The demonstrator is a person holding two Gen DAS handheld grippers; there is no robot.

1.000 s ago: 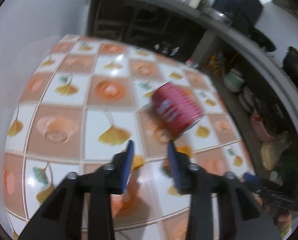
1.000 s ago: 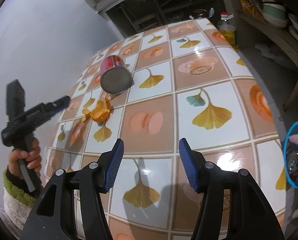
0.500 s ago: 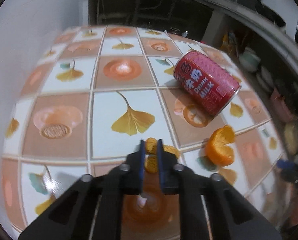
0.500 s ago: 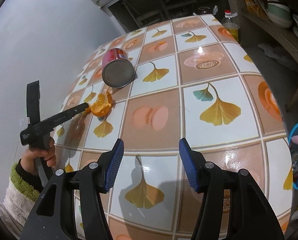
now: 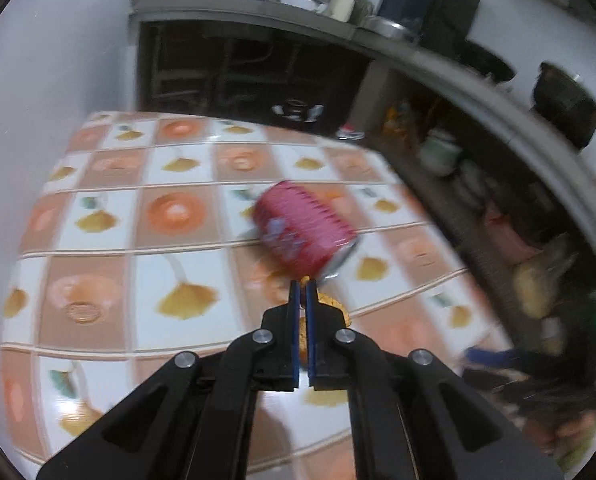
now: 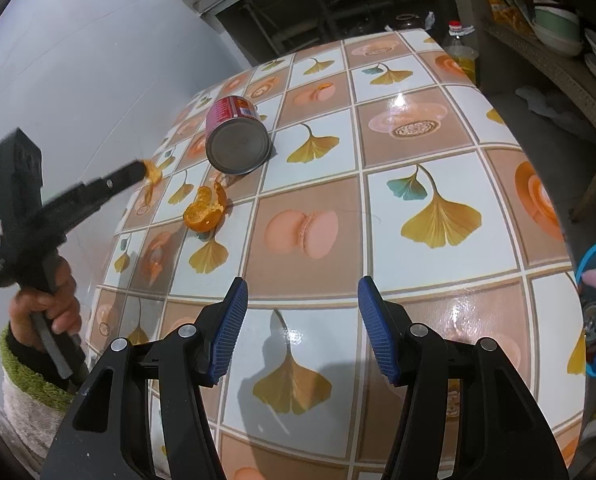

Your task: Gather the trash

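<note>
A thin strip of orange peel (image 6: pixel 153 171) is hanging pinched at the tips of the left hand-held gripper (image 5: pixel 302 286), lifted off the counter (image 6: pixel 418 168). A larger curled piece of orange peel (image 6: pixel 204 211) is lying open side up on the counter, just in front of the can. The red can (image 6: pixel 236 135) is lying on its side, its plain metal end facing the right wrist camera, its printed side showing pale lettering, blurred in the left view.
</note>
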